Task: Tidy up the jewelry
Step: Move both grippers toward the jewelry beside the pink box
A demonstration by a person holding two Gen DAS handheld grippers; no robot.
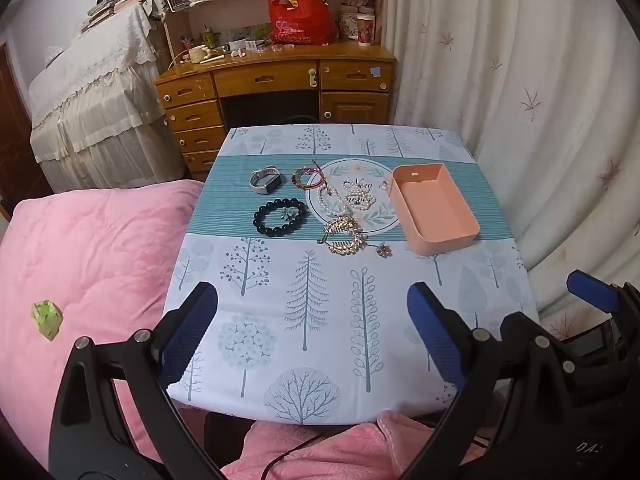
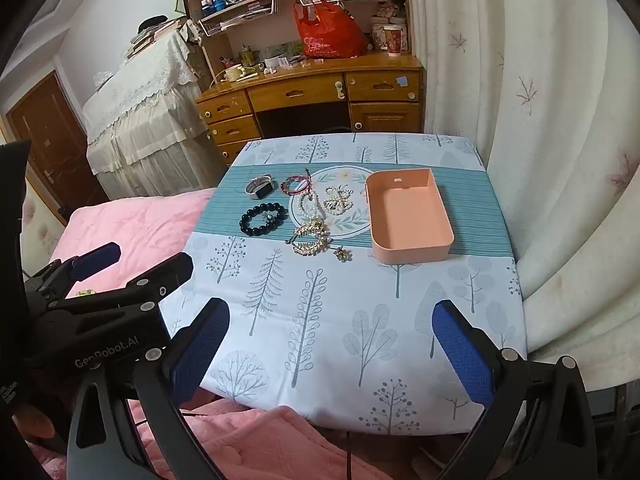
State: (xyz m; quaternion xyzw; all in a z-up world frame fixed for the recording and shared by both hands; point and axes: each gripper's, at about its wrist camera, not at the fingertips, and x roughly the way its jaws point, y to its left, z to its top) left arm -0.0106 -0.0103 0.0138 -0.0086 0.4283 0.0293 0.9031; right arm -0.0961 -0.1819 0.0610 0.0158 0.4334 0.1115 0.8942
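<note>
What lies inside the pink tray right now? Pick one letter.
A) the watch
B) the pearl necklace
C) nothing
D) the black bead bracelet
C: the pink tray shows only its bare floor, while the black bead bracelet, pearl necklace and watch lie on the tablecloth to its left.

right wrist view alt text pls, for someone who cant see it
Loose jewelry, including a black bead bracelet and pearl necklace, lies left of an empty pink tray on a tree-print tablecloth. The open right gripper hovers near the table's front edge, holding nothing.
</note>
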